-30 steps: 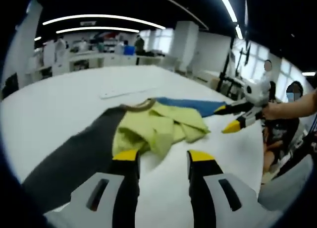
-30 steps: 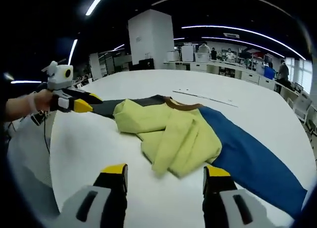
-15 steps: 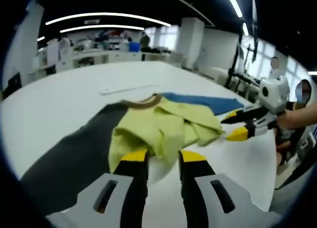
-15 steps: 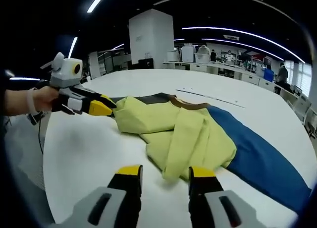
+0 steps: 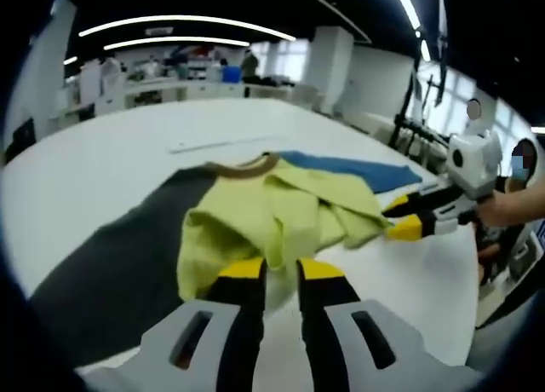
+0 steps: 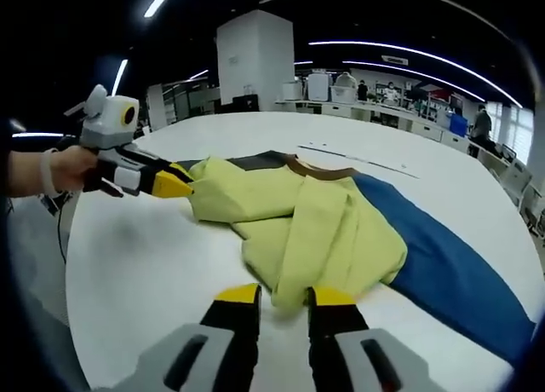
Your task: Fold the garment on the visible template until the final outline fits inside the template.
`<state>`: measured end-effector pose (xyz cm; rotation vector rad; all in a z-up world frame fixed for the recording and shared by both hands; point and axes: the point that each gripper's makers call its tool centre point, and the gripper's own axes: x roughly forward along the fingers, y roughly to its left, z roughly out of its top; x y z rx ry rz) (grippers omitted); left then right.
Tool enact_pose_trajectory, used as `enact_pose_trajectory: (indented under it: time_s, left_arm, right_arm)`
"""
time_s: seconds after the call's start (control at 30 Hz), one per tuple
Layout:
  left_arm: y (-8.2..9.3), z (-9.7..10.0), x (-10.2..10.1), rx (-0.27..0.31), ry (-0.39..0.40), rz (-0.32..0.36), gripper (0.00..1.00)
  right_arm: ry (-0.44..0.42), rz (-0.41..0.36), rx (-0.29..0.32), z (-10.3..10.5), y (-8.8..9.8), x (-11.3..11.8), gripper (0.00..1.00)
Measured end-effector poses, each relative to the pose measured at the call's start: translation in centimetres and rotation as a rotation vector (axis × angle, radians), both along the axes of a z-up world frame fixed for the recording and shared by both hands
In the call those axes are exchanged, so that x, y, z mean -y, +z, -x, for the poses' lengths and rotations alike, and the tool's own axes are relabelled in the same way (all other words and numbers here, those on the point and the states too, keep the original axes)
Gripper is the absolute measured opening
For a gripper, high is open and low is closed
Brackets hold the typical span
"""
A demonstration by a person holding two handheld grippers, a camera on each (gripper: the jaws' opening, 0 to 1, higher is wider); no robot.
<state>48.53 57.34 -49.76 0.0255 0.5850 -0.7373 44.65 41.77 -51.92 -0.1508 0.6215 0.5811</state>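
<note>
White desk [image 5: 102, 166] in a strip-lit open office carries one garment [image 6: 324, 230] (yellow-green, grey and blue). Two grippers: left gripper [image 5: 279, 271] and right gripper [image 6: 284, 295], jaws each clamped on its crumpled near hem.

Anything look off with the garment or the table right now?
The garment lies in a rumpled heap, not flat: its yellow-green body is bunched in uneven folds at the middle of the white table, with a dark grey sleeve and a blue sleeve trailing out to opposite sides. Nothing looks torn or spilled.
</note>
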Motion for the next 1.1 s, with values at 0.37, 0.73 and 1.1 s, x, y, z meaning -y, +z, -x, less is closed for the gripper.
enact_pose_trajectory:
  time_s: [0.37,0.73,1.1]
  left_arm:
    - [0.2,0.4,-0.2,0.002,0.002,0.023,0.02]
    - [4.3,1.9,-2.8,0.066,0.003,0.057,0.01]
    - [7.2,5.1,-7.6,0.119,0.025,0.029,0.01]
  right_arm:
    - [-0.017,-0.008,0.012,-0.4,0.6,0.5,0.00]
    - [-0.009,-0.036,0.034,-0.1,4.3,2.0,0.00]
    - [0.051,-0.001,0.089,2.2,8.6,3.9,0.00]
